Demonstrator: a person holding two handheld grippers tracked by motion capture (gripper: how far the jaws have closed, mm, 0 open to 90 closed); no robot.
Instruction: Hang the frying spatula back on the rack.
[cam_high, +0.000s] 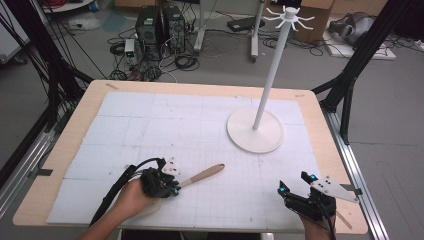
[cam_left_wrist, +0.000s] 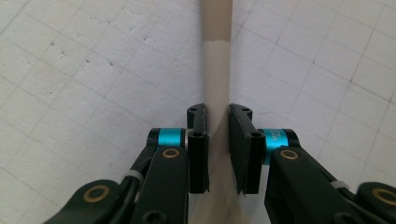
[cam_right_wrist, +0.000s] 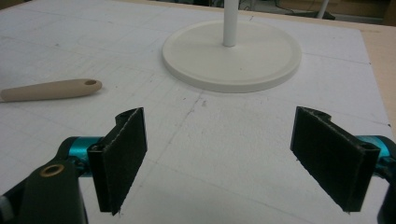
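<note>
A utensil with a tan wooden handle (cam_high: 202, 175) lies on the white gridded mat (cam_high: 150, 125), its handle pointing right and away. My left gripper (cam_high: 172, 187) is shut on the utensil's pale neck (cam_left_wrist: 217, 70), just behind the handle. In the left gripper view both jaws press the neck from either side at my left gripper (cam_left_wrist: 217, 116). The utensil's head is hidden under the hand. My right gripper (cam_high: 295, 182) hovers open near the front right of the mat with nothing between its jaws. From my right gripper (cam_right_wrist: 219, 140), the handle (cam_right_wrist: 51, 89) lies off to the left.
A white stand has a round base (cam_high: 255, 131), a tall pole (cam_high: 270, 75) and a ring of hooks (cam_high: 287, 17) at the top; it sits at the mat's back right. The base (cam_right_wrist: 231, 56) lies straight ahead of the right gripper. Beyond the wooden table edge (cam_high: 200, 87), cables and computer boxes lie on the floor.
</note>
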